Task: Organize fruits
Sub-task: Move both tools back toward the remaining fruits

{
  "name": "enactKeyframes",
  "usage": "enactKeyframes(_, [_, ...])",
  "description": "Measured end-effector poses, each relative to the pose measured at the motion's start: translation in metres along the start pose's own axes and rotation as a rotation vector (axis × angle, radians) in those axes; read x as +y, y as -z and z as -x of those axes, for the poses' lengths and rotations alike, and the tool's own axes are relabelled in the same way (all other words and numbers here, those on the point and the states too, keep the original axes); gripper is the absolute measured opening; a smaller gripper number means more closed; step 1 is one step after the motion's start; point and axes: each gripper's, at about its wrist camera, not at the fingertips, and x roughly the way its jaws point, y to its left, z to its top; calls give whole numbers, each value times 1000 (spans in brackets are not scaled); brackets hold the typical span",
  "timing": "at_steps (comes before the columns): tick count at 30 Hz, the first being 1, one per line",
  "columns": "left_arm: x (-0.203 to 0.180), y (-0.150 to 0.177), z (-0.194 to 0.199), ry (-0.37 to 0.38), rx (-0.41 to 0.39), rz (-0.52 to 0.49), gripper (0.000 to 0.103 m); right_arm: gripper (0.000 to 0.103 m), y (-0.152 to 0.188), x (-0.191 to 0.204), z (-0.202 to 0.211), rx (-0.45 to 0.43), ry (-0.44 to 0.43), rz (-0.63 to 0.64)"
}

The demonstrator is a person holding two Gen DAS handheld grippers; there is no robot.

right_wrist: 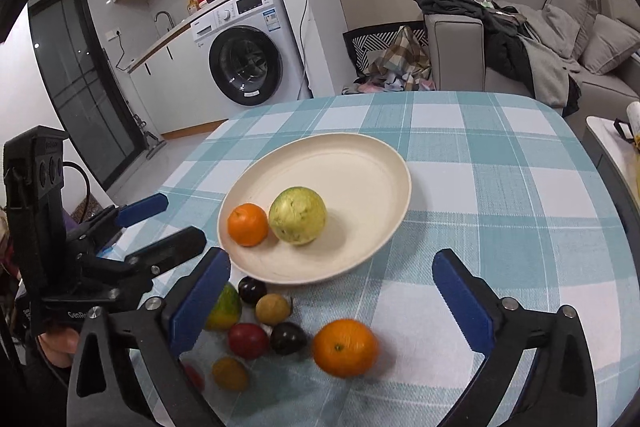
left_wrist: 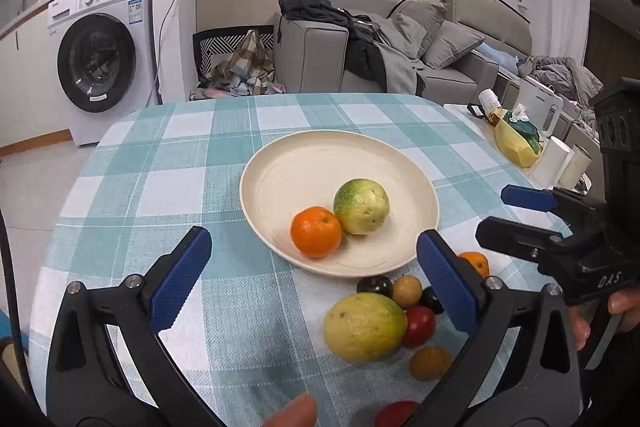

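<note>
A cream plate [left_wrist: 304, 163] [right_wrist: 360, 163] on the checked tablecloth holds an orange [left_wrist: 316, 231] [right_wrist: 247, 224] and a green-yellow guava [left_wrist: 361, 207] [right_wrist: 297, 215]. In front of the plate lie loose fruits: a second guava [left_wrist: 364, 327] [right_wrist: 226, 309], a second orange [right_wrist: 345, 347] [left_wrist: 476, 263], dark plums [left_wrist: 374, 285] [right_wrist: 252, 290], a red fruit [left_wrist: 418, 326] [right_wrist: 248, 340] and small brown fruits [left_wrist: 430, 363] [right_wrist: 273, 308]. My left gripper [left_wrist: 312, 283] is open and empty above the loose fruits. My right gripper [right_wrist: 332, 303] is open and empty, with the second orange between its fingers, near the table.
The table [left_wrist: 168, 163] has a rounded far edge. A side table [left_wrist: 472, 111] at right carries a yellow bag [left_wrist: 514, 143], kettle and white rolls. A washing machine [left_wrist: 100, 55], laundry basket and grey sofa [left_wrist: 440, 43] stand beyond.
</note>
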Motion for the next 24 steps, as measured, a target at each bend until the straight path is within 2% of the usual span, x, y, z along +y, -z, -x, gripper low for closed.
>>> enactKeyframes(12, [-8, 28, 27, -22, 36, -12, 102, 103, 23, -5, 12, 19, 27, 16])
enactKeyframes(17, [-9, 34, 23, -14, 61, -17, 102, 103, 30, -8, 10, 58, 61, 39])
enactKeyframes(24, [-12, 39, 11, 4, 103, -19, 102, 103, 37, -15, 6, 99, 53, 20])
